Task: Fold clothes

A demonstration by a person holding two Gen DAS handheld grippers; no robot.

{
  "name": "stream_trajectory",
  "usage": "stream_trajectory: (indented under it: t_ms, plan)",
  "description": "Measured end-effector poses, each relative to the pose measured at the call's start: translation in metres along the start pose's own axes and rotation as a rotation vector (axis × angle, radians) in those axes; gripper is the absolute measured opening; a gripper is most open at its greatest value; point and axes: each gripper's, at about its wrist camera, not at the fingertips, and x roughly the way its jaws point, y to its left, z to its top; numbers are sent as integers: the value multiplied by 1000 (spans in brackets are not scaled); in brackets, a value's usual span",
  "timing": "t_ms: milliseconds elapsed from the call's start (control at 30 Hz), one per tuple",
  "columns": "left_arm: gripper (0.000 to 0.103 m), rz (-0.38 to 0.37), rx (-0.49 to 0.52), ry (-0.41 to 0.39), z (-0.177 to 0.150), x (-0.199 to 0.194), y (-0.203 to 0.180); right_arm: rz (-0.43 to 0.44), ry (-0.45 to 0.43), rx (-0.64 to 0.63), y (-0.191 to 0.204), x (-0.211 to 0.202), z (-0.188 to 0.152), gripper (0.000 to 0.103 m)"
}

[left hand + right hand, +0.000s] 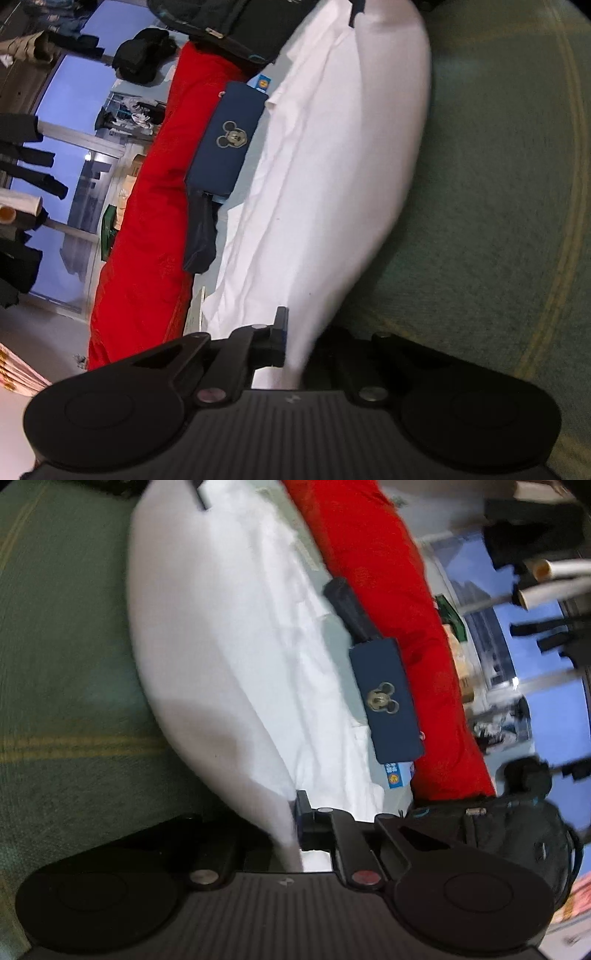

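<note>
where green rug lies, red bedding, dusk window

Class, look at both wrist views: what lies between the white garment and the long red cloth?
A folded navy item with a mouse-head emblem lies between the white garment and the red cloth, with a dark rolled piece beside it, shown in both views.

Navy pouch beside red bedding
</note>
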Motion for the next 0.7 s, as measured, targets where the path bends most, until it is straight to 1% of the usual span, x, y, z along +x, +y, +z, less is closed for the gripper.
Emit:
stream_trajectory:
  t_ms: [67, 133, 233, 367, 500, 600, 700]
  plan:
    - [1, 16, -15, -6, -1, -9, 7, -26, -8, 19, -7, -7, 3, 10]
    - [1, 29, -30, -11, -2, -16, 14, -30, -10, 45, -16, -13, 4, 8]
    - [1, 18, -47, -14, -3, -30, 20, 9, -7, 70, -21, -24, 4, 8]
    - [1, -9, -17, -23, -10, -50, 18, 83, 1, 79, -14, -48, 2, 8]
    - [1, -35, 14, -27, -22, -81, 4, 160, 7, 72, 3, -82, -1, 6]
    - [1, -48, 35, -41, -29, -107, -6, 182, 9, 64, 16, -111, -2, 6]
    - [1, -40, 29, -47, -37, -129, -14, 188, 4, 98, 25, -137, -2, 6]
